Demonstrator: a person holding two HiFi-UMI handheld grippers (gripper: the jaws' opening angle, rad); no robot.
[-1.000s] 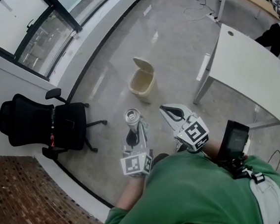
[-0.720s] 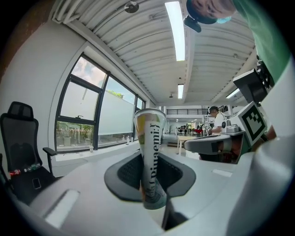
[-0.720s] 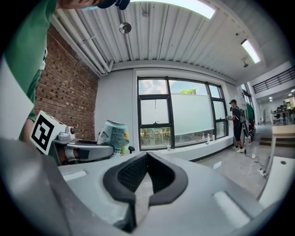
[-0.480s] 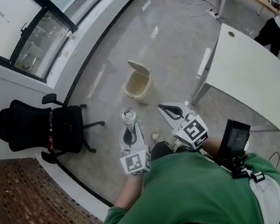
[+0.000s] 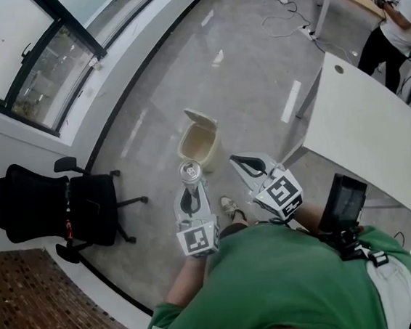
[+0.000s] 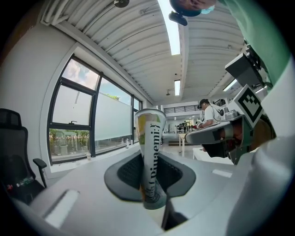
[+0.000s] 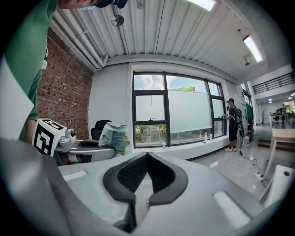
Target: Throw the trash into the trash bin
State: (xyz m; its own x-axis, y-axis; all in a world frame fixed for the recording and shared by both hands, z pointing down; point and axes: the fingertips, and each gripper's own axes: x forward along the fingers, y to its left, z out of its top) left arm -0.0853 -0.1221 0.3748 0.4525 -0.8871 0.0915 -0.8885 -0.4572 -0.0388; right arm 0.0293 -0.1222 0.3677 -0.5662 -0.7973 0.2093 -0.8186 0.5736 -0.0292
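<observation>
Both tools have travelled forward across the floor (image 5: 253, 60) since a second ago, so the trash bin (image 5: 200, 142) now sits much closer ahead of them in the head view, and the black office chair (image 5: 46, 210) has slid toward the left edge. The left tool (image 5: 191, 189) pinches a drink can (image 5: 190, 172) between its dark pads; its own view shows the can standing nearly upright in the grip, print running along its side. From above, the can's top lies just short of the bin's near rim, not yet over the opening. The bin is a small cream one standing on the floor with its lid tipped up, and its inside shows pale. The right tool (image 5: 239, 161) hovers beside the left one, a little to the right of the bin, with its pads pressed together at the tips and nothing between them. A white worktop (image 5: 366, 132) stands to the right, and another person (image 5: 387, 20) is at its far end. Big windows (image 7: 184, 115) line the wall past the chair.
</observation>
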